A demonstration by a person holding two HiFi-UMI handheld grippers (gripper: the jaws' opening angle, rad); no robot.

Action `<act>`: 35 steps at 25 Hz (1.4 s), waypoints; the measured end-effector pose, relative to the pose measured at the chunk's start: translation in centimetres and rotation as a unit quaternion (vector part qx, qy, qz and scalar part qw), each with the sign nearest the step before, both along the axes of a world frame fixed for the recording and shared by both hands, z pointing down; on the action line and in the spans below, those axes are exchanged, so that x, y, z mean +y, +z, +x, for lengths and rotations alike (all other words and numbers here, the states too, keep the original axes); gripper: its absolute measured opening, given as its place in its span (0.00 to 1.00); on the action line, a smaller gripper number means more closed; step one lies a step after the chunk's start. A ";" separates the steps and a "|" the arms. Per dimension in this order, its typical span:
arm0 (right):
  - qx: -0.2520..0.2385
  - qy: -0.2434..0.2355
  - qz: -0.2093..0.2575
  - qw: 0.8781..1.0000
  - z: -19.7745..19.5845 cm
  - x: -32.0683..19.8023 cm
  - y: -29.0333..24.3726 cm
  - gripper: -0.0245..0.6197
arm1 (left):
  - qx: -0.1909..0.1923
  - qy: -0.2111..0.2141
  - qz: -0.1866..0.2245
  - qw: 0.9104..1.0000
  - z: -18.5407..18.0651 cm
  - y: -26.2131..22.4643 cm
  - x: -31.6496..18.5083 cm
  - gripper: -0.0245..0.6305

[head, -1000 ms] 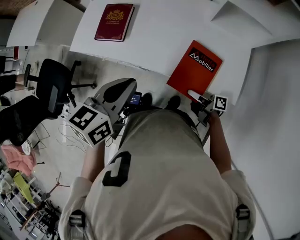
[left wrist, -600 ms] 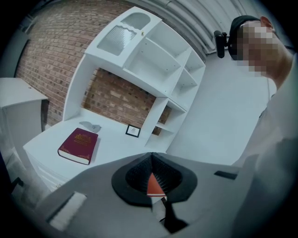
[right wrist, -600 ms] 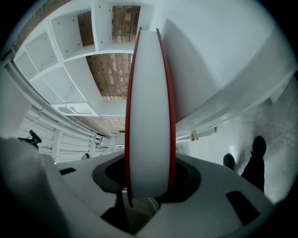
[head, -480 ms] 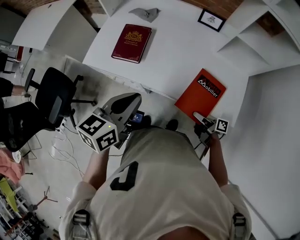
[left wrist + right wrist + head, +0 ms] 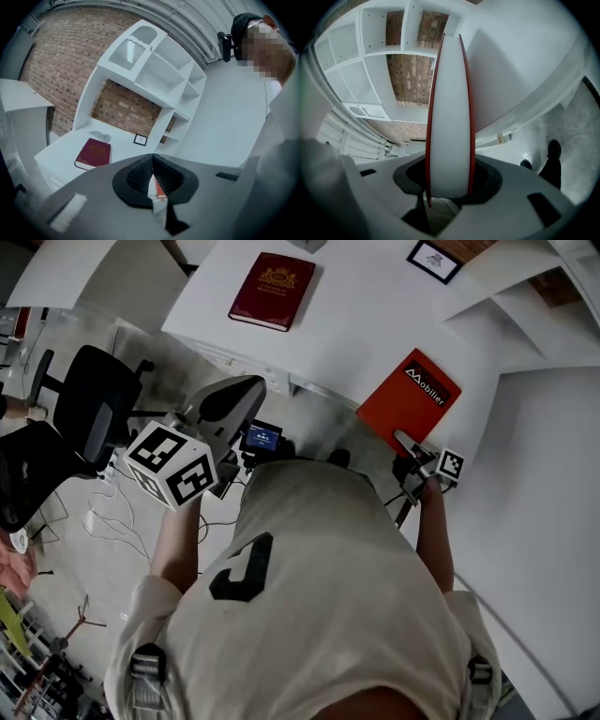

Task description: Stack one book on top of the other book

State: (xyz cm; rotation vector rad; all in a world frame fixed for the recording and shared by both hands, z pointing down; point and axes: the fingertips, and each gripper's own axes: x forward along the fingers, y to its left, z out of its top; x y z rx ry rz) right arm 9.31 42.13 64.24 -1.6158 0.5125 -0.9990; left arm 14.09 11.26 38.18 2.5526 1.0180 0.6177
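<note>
The left claw [image 5: 153, 164] has been swinging leftward, jaws together, empty. The right claw [image 5: 450, 183] is clamping the orange book [image 5: 410, 399] by its near corner, at the near edge of the tabletop [image 5: 366, 324]; stiff, probably light.

**A:** What's in your right gripper [image 5: 449, 183]?
**B:** Your jaws are clamped on the red-covered book [image 5: 450, 108]. It stands upright, white page edge toward the gripper. Beyond it, up and left, are white shelves [image 5: 370, 61] with brick backing.
</note>
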 end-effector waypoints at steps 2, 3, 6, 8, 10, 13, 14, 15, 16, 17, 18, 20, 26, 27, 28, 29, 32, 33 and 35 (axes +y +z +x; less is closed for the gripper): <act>0.004 0.004 -0.002 1.000 -0.3 -0.6 -0.6 0.29 | -0.001 -0.005 -0.002 1.000 -0.4 0.2 -1.3 0.04; 0.005 0.007 -0.003 1.000 -0.4 -1.0 -0.8 0.29 | -0.002 -0.007 -0.002 1.000 -0.5 0.4 -1.9 0.04; 0.002 0.013 -0.006 1.000 -0.8 -1.9 -0.7 0.29 | -0.004 -0.012 -0.003 1.000 -0.8 1.2 -3.4 0.04; 0.002 0.008 -0.014 1.000 -1.4 -2.4 -0.6 0.28 | -0.005 -0.017 -0.005 1.000 -0.9 1.6 -4.4 0.04; 0.004 -0.002 -0.026 1.000 -1.8 -3.1 -0.4 0.28 | -0.005 -0.023 -0.005 1.000 -0.9 1.8 -5.6 0.04; 0.007 0.001 -0.031 0.999 -2.0 -4.1 -1.1 0.28 | -0.001 -0.024 -0.005 1.000 -1.2 1.7 -6.9 0.04; 0.010 0.005 -0.029 1.000 -2.1 -4.4 -1.4 0.29 | 0.000 -0.025 -0.006 1.000 -1.5 1.6 -7.2 0.04; 0.013 0.009 -0.027 1.000 -2.2 -4.6 -1.7 0.28 | 0.001 -0.026 -0.008 1.000 -1.7 1.6 -7.6 0.04; 0.015 0.013 -0.027 0.999 -2.4 -4.9 -1.9 0.29 | 0.000 -0.027 -0.010 1.000 -2.0 1.7 -8.0 0.04; 0.017 0.015 -0.027 0.999 -2.5 -5.2 -2.1 0.29 | 0.000 -0.027 -0.012 1.000 -2.3 1.7 -8.3 0.04; 0.020 0.016 -0.027 0.999 -2.6 -5.5 -2.4 0.28 | 0.001 -0.027 -0.013 1.000 -2.5 1.7 -8.6 0.04; 0.026 0.017 -0.028 0.999 -2.7 -6.1 -2.9 0.28 | 0.002 -0.026 -0.014 1.000 -3.0 1.6 -9.2 0.04; 0.035 0.018 -0.019 0.999 -2.6 -6.9 -3.4 0.28 | 0.003 -0.025 -0.015 1.000 -3.4 1.8 -9.4 0.04; 0.034 0.018 -0.018 0.999 -2.9 -7.1 -3.4 0.29 | 0.001 -0.023 -0.014 1.000 -3.6 1.9 -9.3 0.04; 0.032 0.018 -0.018 0.999 -3.2 -7.1 -3.4 0.29 | -0.003 -0.020 -0.013 1.000 -3.9 2.1 -9.2 0.04; 0.030 0.018 -0.020 0.999 -3.6 -7.1 -3.3 0.28 | -0.006 -0.017 -0.012 1.000 -4.2 2.3 -9.1 0.04; 0.026 0.018 -0.030 0.999 -3.9 -6.5 -2.8 0.29 | -0.013 -0.012 -0.010 1.000 -4.4 2.5 -8.5 0.04; 0.026 0.019 -0.030 0.999 -3.7 -6.3 -2.6 0.29 | -0.014 -0.010 -0.009 1.000 -4.3 2.4 -8.2 0.04; 0.028 0.020 -0.026 0.999 -3.4 -6.0 -2.4 0.28 | -0.010 -0.007 -0.003 1.000 -4.0 2.3 -7.5 0.04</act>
